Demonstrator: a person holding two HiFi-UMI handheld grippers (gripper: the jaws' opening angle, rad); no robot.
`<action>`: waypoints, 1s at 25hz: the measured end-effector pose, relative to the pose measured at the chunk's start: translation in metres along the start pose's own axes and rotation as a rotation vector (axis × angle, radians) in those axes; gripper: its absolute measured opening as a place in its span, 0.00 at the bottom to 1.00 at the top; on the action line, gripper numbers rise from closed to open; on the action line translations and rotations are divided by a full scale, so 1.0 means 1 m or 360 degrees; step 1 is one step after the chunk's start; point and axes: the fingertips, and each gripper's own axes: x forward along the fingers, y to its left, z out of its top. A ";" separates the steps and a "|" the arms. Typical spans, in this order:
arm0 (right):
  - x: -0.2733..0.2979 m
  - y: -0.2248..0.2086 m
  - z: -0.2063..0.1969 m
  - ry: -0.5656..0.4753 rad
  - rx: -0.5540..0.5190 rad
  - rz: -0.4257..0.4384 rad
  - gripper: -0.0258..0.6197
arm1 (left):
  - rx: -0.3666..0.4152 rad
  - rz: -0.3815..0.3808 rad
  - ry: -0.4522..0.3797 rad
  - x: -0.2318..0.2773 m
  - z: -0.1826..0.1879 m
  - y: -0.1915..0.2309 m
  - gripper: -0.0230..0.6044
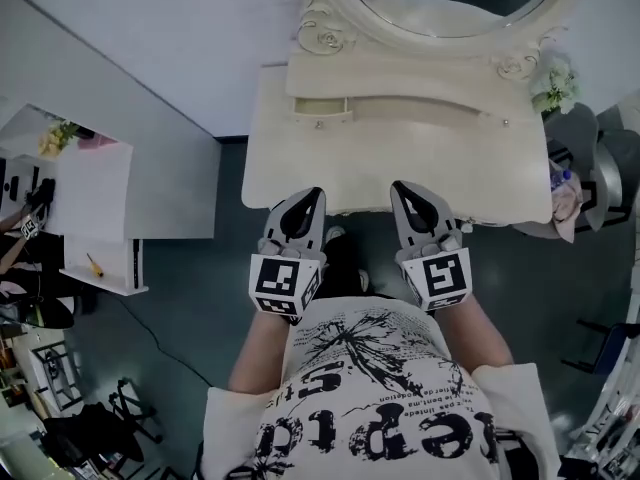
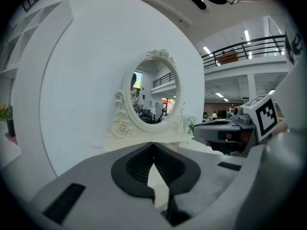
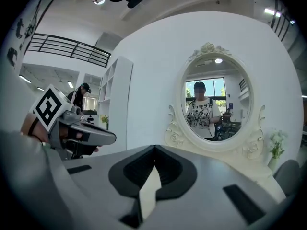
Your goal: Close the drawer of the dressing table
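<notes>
The cream dressing table [image 1: 300, 168] stands against the wall, with its oval mirror [image 1: 450, 13] at the back. On the raised shelf under the mirror, a small left drawer [image 1: 321, 109] juts slightly out of its row. My left gripper [image 1: 312, 195] and right gripper [image 1: 398, 186] are side by side at the tabletop's front edge, both shut and empty. The left gripper view looks over its shut jaws [image 2: 153, 144] to the mirror [image 2: 151, 97], with the right gripper [image 2: 225, 128] beside it. In the right gripper view its gripper [image 3: 154, 147] is shut too. Any drawer below the tabletop is hidden.
A white shelf unit [image 1: 95, 208] stands to the left of the table, with a small yellow tool [image 1: 93, 264] on its edge. White flowers [image 1: 555, 83] sit on the table's right end, beside a grey chair [image 1: 590, 168]. A cable runs across the dark floor [image 1: 170, 358].
</notes>
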 end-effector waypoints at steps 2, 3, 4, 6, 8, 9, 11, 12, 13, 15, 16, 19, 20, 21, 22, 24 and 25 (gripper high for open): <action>0.015 -0.010 -0.005 0.0014 0.0009 0.0003 0.06 | 0.0048 -0.0054 0.0011 0.020 0.000 0.003 0.07; 0.024 -0.015 -0.008 0.0022 0.0005 0.0007 0.06 | 0.0059 -0.0068 0.0013 0.031 0.001 0.006 0.07; 0.033 -0.021 -0.009 0.0031 0.0005 0.0004 0.06 | 0.0056 -0.0073 0.0016 0.043 0.002 0.010 0.07; 0.050 -0.036 -0.009 0.0054 0.0026 -0.0030 0.06 | 0.0027 -0.0071 0.0029 0.067 0.003 0.021 0.07; 0.067 -0.051 -0.008 0.0077 0.0038 -0.0056 0.06 | 0.0008 -0.0072 0.0044 0.088 0.004 0.032 0.07; 0.076 -0.057 -0.008 0.0087 0.0041 -0.0061 0.06 | 0.0006 -0.0070 0.0053 0.097 0.004 0.039 0.07; 0.096 -0.069 -0.008 0.0104 0.0060 -0.0067 0.06 | 0.0005 -0.0041 0.0077 0.115 0.002 0.055 0.07; 0.106 -0.074 -0.009 0.0112 0.0080 -0.0068 0.06 | 0.0007 -0.0018 0.0091 0.124 0.000 0.065 0.07; 0.116 -0.080 -0.011 0.0121 0.0101 -0.0066 0.06 | 0.0010 0.0004 0.0108 0.133 -0.003 0.073 0.07; 0.135 -0.089 -0.017 0.0140 0.0121 -0.0051 0.06 | 0.0006 0.0025 0.0144 0.151 -0.013 0.087 0.07; 0.143 -0.092 -0.022 0.0152 0.0114 -0.0038 0.06 | 0.0000 0.0024 0.0164 0.158 -0.019 0.091 0.07; 0.167 -0.099 -0.037 0.0206 0.0074 0.0006 0.06 | 0.0004 -0.0004 0.0207 0.176 -0.036 0.098 0.07; 0.175 -0.101 -0.043 0.0232 0.0067 0.0023 0.06 | -0.0013 -0.0006 0.0202 0.182 -0.039 0.101 0.07; 0.183 -0.102 -0.050 0.0262 0.0066 0.0045 0.06 | -0.0048 0.0002 0.0194 0.187 -0.043 0.105 0.07; 0.189 -0.101 -0.056 0.0295 0.0070 0.0071 0.06 | -0.0091 0.0018 0.0192 0.189 -0.048 0.108 0.07; 0.199 -0.097 -0.067 0.0349 0.0084 0.0129 0.06 | -0.0138 0.0055 0.0215 0.191 -0.063 0.111 0.07; 0.203 -0.096 -0.070 0.0365 0.0087 0.0157 0.06 | -0.0124 0.0064 0.0235 0.191 -0.070 0.110 0.07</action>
